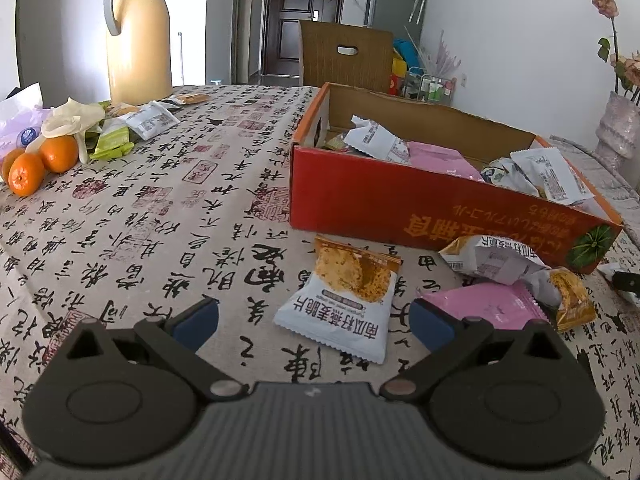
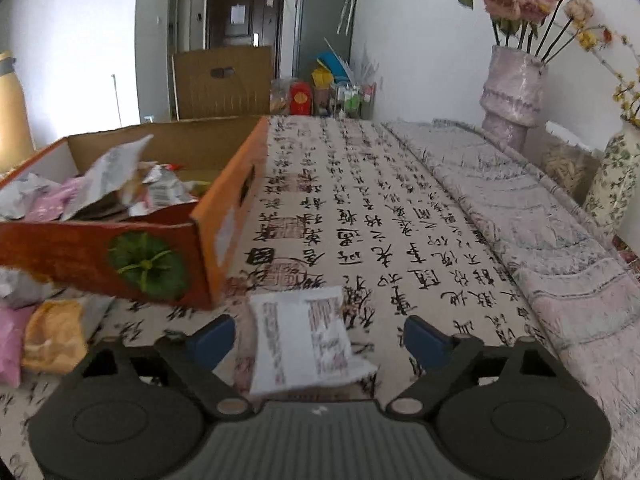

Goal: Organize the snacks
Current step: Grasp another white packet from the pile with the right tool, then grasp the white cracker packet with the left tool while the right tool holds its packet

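A red cardboard box holding several snack packets stands on the calligraphy-print tablecloth; the right wrist view shows its corner. In front of it lies a white-and-orange snack packet, between the fingers of my left gripper, which is open and not touching it. To its right lie a pink packet and a crumpled white packet. My right gripper is open around a white packet lying print side up by the box corner; its pads stand clear of it.
A tan thermos jug, oranges, green packets and a pale glove sit at the far left. A chair back stands behind the table. Two vases stand at the right on a quilted cloth.
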Available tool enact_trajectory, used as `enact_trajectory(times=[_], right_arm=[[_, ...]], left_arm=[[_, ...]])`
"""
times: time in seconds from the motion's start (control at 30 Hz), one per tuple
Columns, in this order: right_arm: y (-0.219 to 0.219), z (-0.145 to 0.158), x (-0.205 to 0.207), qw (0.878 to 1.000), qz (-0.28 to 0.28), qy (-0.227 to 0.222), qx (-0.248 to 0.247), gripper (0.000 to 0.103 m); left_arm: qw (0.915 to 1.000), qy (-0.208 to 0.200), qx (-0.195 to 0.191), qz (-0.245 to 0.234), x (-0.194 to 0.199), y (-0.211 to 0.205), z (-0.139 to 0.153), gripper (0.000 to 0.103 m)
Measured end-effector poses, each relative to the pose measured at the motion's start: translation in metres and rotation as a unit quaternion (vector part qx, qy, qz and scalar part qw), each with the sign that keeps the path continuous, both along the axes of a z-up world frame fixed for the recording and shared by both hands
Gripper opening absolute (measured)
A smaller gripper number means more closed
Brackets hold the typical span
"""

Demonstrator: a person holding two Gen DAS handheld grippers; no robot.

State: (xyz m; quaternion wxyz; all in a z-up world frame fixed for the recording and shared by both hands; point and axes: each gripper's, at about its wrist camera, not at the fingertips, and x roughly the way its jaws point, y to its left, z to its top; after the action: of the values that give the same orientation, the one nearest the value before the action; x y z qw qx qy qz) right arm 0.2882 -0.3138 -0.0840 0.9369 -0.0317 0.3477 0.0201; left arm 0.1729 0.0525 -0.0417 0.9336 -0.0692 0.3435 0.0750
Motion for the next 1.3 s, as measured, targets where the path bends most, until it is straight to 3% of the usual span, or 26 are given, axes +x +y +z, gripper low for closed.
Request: enact_trajectory(times=[0.2, 0.27, 0.33, 0.43, 0.67, 0.83, 1.1, 1.3], right_arm=[[-0.001, -0.007, 0.01, 1.0, 0.003, 0.006, 0.009, 0.078], [-0.003, -0.008, 0.007, 1.0, 0.012, 0.005, 0.026, 0.068], [-0.001, -0.006, 0.003, 1.0, 0.017, 0.0, 0.026, 0.046], [0.004, -0.003, -0.01, 1.0, 0.016, -0.018, 0.02, 0.042], [0.015, 0.01, -0.058, 0.996, 0.02, -0.07, 0.045, 0.042], [0.03, 0.009, -0.081, 0.994, 0.044, -0.077, 0.065, 0.042], [0.045, 0.002, -0.082, 0.994, 0.046, -0.075, 0.063, 0.043], [0.041, -0.003, -0.078, 0.995, 0.033, -0.069, 0.069, 0.045]], left_arm=[[1.0, 0.004, -0.006, -0.001, 0.002, 0.002, -0.002, 0.103], [0.9999, 0.006, -0.01, -0.001, 0.002, 0.002, -0.002, 0.103], [0.9999, 0.007, -0.011, 0.0, 0.003, 0.002, -0.003, 0.103], [0.9999, 0.006, -0.011, 0.0, 0.003, 0.003, -0.003, 0.103], [0.9999, 0.006, -0.013, -0.001, 0.003, 0.003, -0.003, 0.103], [0.9999, 0.01, -0.009, 0.001, 0.003, 0.002, -0.003, 0.103], [1.0, 0.005, -0.009, 0.0, 0.0, 0.003, 0.006, 0.103], [0.9997, 0.019, 0.017, -0.007, 0.012, 0.005, 0.013, 0.103]])
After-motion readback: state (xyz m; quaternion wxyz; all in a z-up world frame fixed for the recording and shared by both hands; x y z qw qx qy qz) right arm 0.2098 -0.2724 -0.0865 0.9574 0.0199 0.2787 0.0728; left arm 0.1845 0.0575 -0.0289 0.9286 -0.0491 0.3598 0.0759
